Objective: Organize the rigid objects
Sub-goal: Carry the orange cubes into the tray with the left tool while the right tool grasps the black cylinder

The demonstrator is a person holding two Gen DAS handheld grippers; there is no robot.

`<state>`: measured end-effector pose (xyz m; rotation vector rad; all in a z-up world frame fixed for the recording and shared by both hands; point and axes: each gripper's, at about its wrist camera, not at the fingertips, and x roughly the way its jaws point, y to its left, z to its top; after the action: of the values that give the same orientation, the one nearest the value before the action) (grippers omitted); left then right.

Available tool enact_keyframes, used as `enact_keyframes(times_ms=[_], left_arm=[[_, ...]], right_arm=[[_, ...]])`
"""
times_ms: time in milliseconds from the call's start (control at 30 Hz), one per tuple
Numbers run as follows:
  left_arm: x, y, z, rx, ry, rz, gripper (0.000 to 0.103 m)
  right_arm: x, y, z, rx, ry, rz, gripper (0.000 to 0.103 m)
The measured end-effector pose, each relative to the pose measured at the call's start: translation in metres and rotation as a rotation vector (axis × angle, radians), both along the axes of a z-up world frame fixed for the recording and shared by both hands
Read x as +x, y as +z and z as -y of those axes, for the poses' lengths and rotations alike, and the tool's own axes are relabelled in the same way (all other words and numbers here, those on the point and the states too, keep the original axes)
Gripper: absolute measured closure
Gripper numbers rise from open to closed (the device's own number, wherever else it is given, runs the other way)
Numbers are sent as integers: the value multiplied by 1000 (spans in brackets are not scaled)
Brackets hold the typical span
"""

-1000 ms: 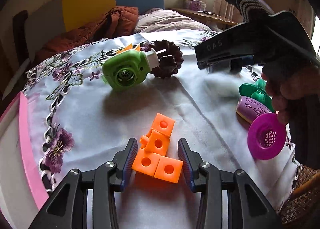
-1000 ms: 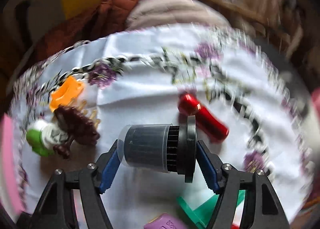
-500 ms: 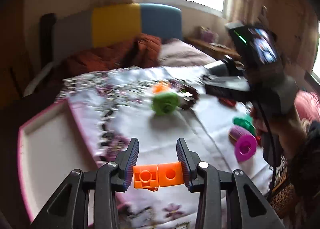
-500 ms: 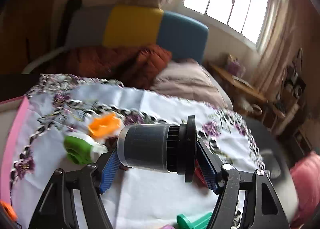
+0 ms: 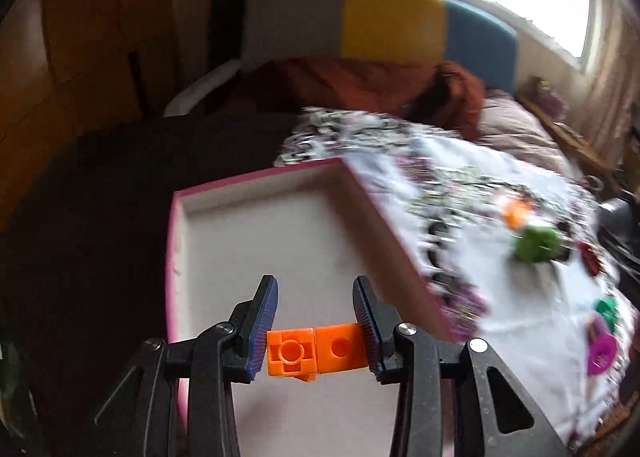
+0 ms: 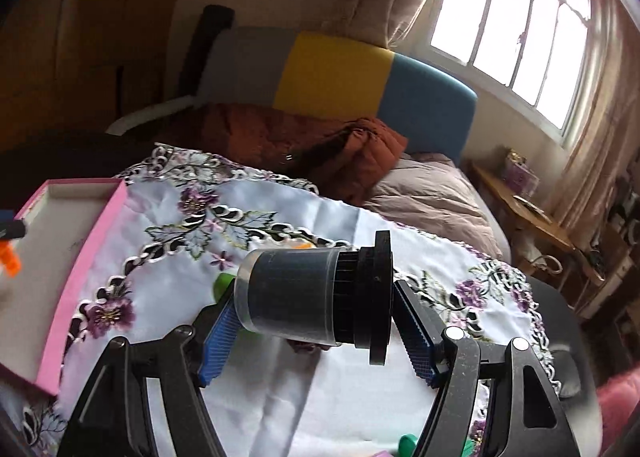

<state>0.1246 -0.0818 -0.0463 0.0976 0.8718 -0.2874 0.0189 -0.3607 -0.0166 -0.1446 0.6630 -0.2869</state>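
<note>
Surface: embroidered white cloth (image 6: pixel 328 389) with purple flowers, spread over the support.
Tray: pink-rimmed box (image 5: pixel 256 241) lying at the cloth's left edge.
On the cloth: blurred green toy (image 5: pixel 536 244), orange piece (image 5: pixel 516 213) just beyond it, magenta strainer (image 5: pixel 602 353) near the right edge.

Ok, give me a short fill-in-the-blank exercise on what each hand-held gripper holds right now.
1. The left hand-held gripper clamps joined plastic cubes coloured ____.
2. Those cubes hang above the shallow white tray with the ____ rim.
3. The right hand-held gripper grips a dark ____-shaped plastic container lying sideways.

Missing words: orange; pink; cylinder
</note>
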Motion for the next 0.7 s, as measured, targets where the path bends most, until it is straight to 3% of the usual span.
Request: enact_keyframes(times_ms=[300, 500, 700], left_arm=[[55, -33, -24, 121, 122, -66, 64], [60, -37, -20, 145, 111, -60, 62], [52, -25, -21, 121, 96, -48, 39]], right_arm=[[1, -1, -1, 23, 28, -3, 30], [3, -3, -3, 23, 36, -17, 31], [3, -4, -3, 22, 36, -23, 31]])
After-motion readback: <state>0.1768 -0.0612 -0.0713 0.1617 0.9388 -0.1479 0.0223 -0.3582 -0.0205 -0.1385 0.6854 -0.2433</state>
